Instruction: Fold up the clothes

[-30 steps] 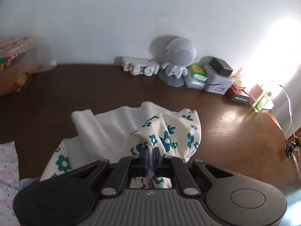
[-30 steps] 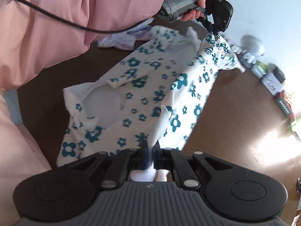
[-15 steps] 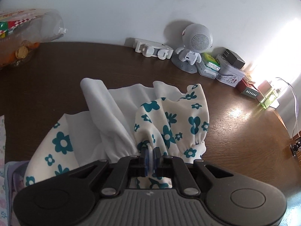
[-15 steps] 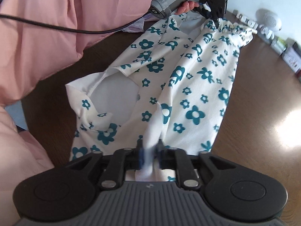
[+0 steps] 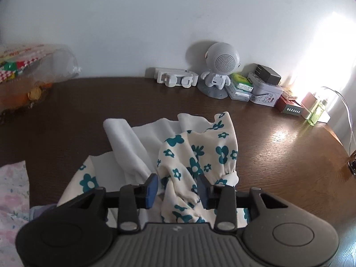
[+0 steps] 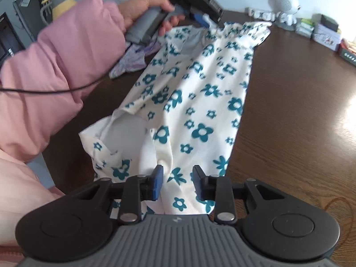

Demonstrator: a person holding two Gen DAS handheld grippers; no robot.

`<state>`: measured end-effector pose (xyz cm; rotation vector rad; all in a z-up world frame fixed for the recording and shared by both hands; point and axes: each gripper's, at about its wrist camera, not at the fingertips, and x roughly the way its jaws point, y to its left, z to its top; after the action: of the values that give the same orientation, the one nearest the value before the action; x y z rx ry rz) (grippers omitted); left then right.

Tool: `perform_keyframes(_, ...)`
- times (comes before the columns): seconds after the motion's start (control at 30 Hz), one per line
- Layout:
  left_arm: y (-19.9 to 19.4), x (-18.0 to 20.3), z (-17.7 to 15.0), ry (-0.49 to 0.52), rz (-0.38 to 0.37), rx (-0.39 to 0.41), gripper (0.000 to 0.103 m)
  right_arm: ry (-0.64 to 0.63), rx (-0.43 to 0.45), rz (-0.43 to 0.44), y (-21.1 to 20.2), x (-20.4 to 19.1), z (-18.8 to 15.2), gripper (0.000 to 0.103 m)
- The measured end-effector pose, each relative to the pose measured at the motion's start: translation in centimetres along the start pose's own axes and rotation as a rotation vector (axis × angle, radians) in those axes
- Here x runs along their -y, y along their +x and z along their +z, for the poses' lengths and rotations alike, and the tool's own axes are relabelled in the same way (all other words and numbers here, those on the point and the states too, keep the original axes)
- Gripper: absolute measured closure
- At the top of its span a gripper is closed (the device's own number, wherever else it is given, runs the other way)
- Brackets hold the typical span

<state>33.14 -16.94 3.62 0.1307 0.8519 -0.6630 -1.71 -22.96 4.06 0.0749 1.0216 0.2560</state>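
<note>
Left gripper: the black two-finger left gripper with blue pads (image 5: 177, 188) has its jaws spread wide; a bunched fold of cloth sits in the gap but neither pad presses on it, so it is released.
Right gripper: the black two-finger right gripper with blue pads (image 6: 177, 183) is likewise spread apart, with cloth lying loose between the jaws and nothing grasped.
Garment: the cream garment printed with teal flowers (image 6: 195, 93) lies stretched along the dark brown wooden table (image 6: 296, 111), one end under the right gripper and the far end under the left gripper; its plain white inner side shows at a turned-back opening on the left.
Garment end by the left gripper: in the left wrist view the same garment (image 5: 195, 153) is rumpled, a gathered cuff just right of the jaws and white lining folded out to the left.
Left hand: the person's hand in a pink padded sleeve (image 6: 144, 6) grips the grey handle of the left gripper above the garment's far end.
Table's back edge: a white round-headed robot-shaped speaker (image 5: 219, 69) stands against the white wall, with a white tin box (image 5: 264, 92) and small cartons just beside it.
Other cloth: a pale pink-patterned fabric (image 5: 12, 191) lies at the left edge of the table.
</note>
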Motion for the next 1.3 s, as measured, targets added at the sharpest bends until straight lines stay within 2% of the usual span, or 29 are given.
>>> perform_keyframes(0.13,-1.5,1.0,-0.1,0.057,-0.002,0.032,0.067,-0.05,-0.032,-0.018,1.3,-0.5,-0.6,0.077)
perform_keyframes(0.27,-1.6,2.2,-0.3,0.096,-0.035,0.026,0.067,-0.101,-0.064,-0.036,2.6,-1.0,-1.2,0.076)
perform_keyframes(0.4,-0.8,3.0,-0.8,0.12,-0.033,0.009,0.067,-0.064,-0.015,-0.032,0.9,-0.5,-1.4,0.076)
perform_keyframes(0.57,-0.6,3.3,-0.9,0.113,-0.04,0.005,0.067,0.003,0.062,-0.076,-2.8,1.2,-2.0,0.076)
perform_keyframes(0.8,-0.4,3.3,-1.4,0.105,-0.017,-0.008,0.066,-0.034,-0.012,-0.022,-3.4,0.9,-4.3,0.074)
perform_keyframes(0.87,-0.2,3.1,-1.7,0.093,-0.002,-0.013,0.066,-0.038,-0.023,0.0,-3.0,0.5,-4.7,0.07)
perform_keyframes(1.0,0.6,3.1,-2.7,0.073,0.022,-0.027,0.066,-0.077,-0.03,-0.028,-1.7,-0.5,-5.2,0.07)
perform_keyframes(1.03,0.8,3.2,-2.9,0.071,0.032,-0.027,0.066,-0.078,-0.042,-0.044,-1.3,-0.7,-5.3,0.078)
perform_keyframes(1.07,1.0,3.2,-3.2,0.071,0.042,-0.024,0.066,-0.077,-0.055,-0.059,-1.0,-0.8,-5.5,0.093)
perform_keyframes(1.2,1.3,3.3,-3.9,0.059,0.071,-0.014,0.067,-0.146,-0.087,-0.13,-1.1,-2.0,-6.3,0.097)
perform_keyframes(1.3,1.6,3.5,-4.1,0.051,0.083,-0.005,0.068,-0.211,-0.076,-0.249,-1.4,-3.1,-6.7,0.097)
